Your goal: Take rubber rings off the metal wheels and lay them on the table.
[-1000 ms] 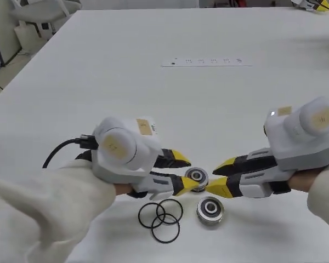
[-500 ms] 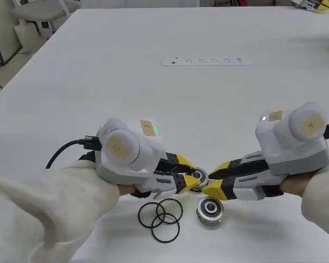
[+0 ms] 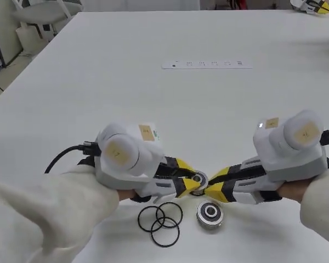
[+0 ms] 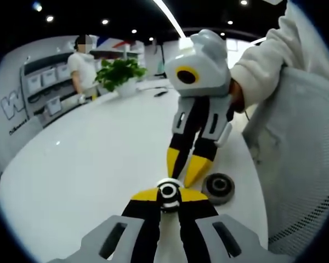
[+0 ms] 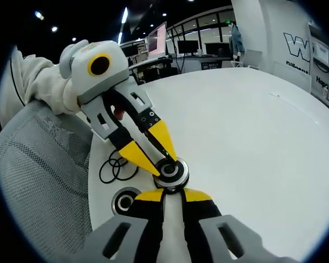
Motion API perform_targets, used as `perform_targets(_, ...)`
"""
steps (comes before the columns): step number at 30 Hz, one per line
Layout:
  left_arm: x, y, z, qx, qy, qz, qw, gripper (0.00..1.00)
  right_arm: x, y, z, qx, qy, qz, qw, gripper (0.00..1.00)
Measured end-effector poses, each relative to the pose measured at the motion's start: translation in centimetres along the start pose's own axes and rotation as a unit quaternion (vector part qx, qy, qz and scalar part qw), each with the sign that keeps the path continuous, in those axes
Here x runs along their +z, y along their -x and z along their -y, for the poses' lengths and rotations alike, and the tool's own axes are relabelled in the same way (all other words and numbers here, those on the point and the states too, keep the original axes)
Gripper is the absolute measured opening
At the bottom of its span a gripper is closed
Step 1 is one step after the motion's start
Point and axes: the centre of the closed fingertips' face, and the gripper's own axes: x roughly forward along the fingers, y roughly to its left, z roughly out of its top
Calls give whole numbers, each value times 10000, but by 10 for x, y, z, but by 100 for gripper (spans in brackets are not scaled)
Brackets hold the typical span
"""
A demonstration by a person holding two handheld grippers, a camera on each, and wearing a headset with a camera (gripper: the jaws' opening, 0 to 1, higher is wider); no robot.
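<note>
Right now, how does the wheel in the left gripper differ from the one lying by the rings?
The gripped wheel is clamped by the left gripper, with the right gripper at its rim; the loose wheel lies flat on the table, untouched. The gripped wheel is farther from the person; the loose wheel sits nearer, beside the rubber rings. Both are round metal.
</note>
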Motion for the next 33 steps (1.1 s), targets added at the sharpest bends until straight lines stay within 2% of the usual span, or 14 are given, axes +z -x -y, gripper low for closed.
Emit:
perform_targets(3, 0, 0, 0, 6, 0, 4, 10000, 13, 0, 0, 0, 2, 1, 3, 10000, 8)
perform_targets(7, 0, 0, 0, 17, 28, 30, 10000, 13, 1, 2, 3, -75, 6, 19, 10000, 2)
perform_targets(12, -1, 0, 0, 32, 46, 59, 10000, 13, 1, 2, 3, -125, 5, -12, 9999, 1)
perform_targets(15, -1, 0, -1, 32, 46, 76, 10000, 13, 1, 3, 4, -136, -173, -17, 9998, 0)
perform_targets(18, -1, 0, 0, 27, 49, 91, 9999, 13, 1, 4, 7, -137, -616, -13, 9980, 0)
perform_targets(22, -1, -1, 0, 19, 50, 101, 9999, 13, 0, 5, 9, -117, -887, 63, 9960, 0)
perform_targets(26, -2, -1, 0, 21, 58, 110, 9999, 13, 2, 8, 11, -68, -1297, 202, 9913, 0)
perform_targets(30, -2, -1, -1, 25, 81, 115, 9999, 12, 6, 10, 9, 17, -1880, 420, 9813, 0)
perform_targets(33, -2, -1, -1, 27, 81, 118, 9999, 12, 7, 12, 9, 59, -2114, 515, 9760, 0)
